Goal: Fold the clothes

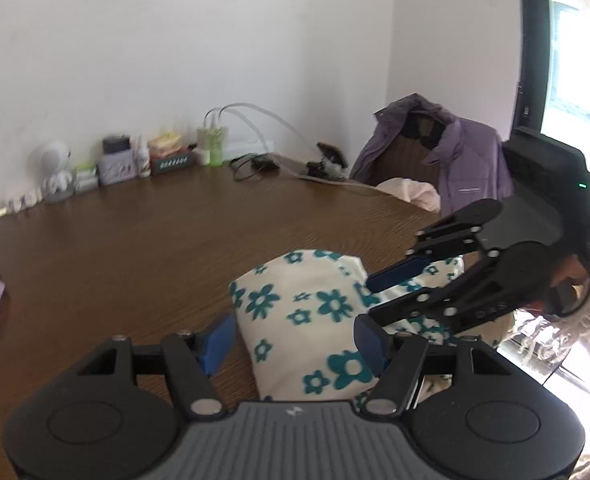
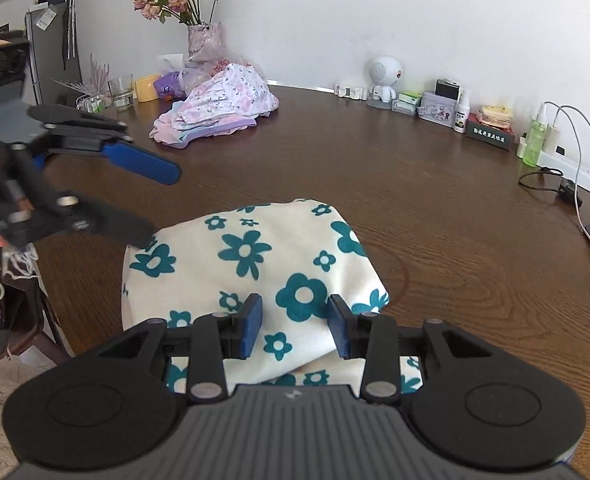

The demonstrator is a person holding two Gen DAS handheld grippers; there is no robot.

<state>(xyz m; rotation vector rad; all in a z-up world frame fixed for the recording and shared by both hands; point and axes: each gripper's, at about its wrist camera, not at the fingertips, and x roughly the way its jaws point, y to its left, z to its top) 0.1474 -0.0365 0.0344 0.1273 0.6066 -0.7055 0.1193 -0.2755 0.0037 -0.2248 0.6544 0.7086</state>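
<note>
Right wrist: both hand-held grippers (image 2: 295, 328) released over floral cloth (image 2: 251, 264); pink clothes (image 2: 219, 100) behind.

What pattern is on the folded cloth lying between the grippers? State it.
The folded cloth is cream with teal flowers, clearest in the right wrist view.

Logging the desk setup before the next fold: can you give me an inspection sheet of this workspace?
Surface: brown wooden table, ring mark near the cloth.
Job's things: folded floral cloth near the front edge; pink clothes pile at the back.
Clutter: vase of flowers, glass, small white robot figure, boxes, bottles.
Grippers: left gripper open, empty; right gripper open over the cloth.
Cables: white charger leads, black cord.
Surroundings: white wall; purple jacket on a chair.
</note>
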